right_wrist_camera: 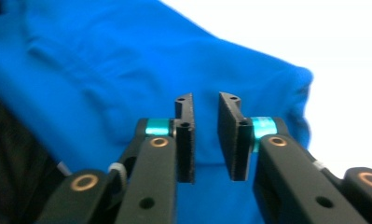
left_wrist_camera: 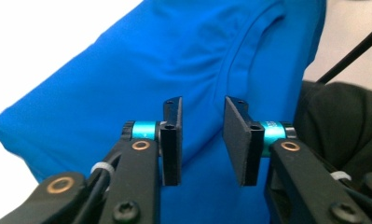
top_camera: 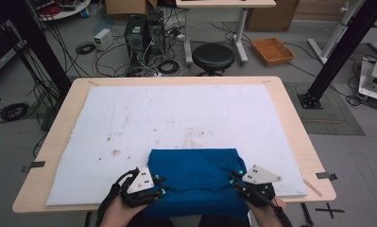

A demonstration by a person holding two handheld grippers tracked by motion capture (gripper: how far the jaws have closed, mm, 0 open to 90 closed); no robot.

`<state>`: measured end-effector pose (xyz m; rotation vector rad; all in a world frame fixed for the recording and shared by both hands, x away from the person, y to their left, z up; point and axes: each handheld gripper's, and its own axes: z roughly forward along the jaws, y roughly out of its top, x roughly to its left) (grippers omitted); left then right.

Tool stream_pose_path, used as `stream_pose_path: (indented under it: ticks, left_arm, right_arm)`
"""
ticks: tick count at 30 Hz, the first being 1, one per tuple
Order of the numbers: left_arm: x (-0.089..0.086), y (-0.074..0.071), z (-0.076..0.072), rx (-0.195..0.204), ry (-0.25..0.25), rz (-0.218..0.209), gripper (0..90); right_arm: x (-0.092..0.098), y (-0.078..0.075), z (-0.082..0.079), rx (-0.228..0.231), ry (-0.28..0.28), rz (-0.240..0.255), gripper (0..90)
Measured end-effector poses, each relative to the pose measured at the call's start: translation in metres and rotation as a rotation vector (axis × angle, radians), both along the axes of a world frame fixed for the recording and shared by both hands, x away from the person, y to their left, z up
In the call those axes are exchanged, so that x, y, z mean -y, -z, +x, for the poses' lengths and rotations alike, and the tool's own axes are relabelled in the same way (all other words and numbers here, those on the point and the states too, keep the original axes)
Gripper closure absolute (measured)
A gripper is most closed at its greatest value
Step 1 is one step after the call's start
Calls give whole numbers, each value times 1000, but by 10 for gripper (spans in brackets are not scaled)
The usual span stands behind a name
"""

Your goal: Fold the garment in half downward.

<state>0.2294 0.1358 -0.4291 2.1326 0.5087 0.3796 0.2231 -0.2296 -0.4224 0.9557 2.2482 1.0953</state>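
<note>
A blue T-shirt point(top_camera: 195, 177) is lying folded at the near edge of the white mat point(top_camera: 129, 123) on the wooden table point(top_camera: 297, 142), its front part hanging off the table edge toward the person, and its long axis is running left to right between the two tools. The left gripper point(top_camera: 161, 185) is sitting just beside the shirt's left side and the right gripper point(top_camera: 234, 179) just beside its right side, each pointing inward at the cloth, so neither hand is nearer than the other. In the left gripper view the jaws are standing partly apart with only a gap between them, the blue fabric and its neckline seam point(left_wrist_camera: 235, 44) lying past the pads. In the right gripper view the jaws are standing a little narrower, likewise gripping nothing, the cloth lying beyond them. Judging from this, any next grasp is depending on each tool moving inward to its own side edge.
</note>
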Motion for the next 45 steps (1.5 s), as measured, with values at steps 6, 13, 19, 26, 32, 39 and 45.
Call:
stream_pose_path:
  ticks: [6, 13, 19, 26, 32, 39, 45]
  left_arm:
    - [-14, -14, 41, 8, -166, -112, 578]
    - [-29, 0, 100, -162, -363, -162, 539]
    - [-29, 15, 106, -235, -402, -95, 531]
    - [-32, 14, 104, -222, -417, -120, 527]
    - [-31, 18, 105, -266, -389, -82, 551]
    - [-28, 19, 101, -260, -332, -94, 832]
    - [-31, 12, 119, -208, -324, -74, 839]
  right_arm:
    - [17, -13, 50, -25, 128, 118, 601]
    - [17, 3, 101, -185, 197, 169, 524]
    - [29, 20, 112, -261, 218, 154, 603]
    - [32, 18, 112, -238, 212, 178, 559]
    - [31, 25, 114, -290, 191, 170, 633]
    - [26, 21, 108, -249, 120, 142, 860]
    - [28, 15, 123, -231, 133, 189, 865]
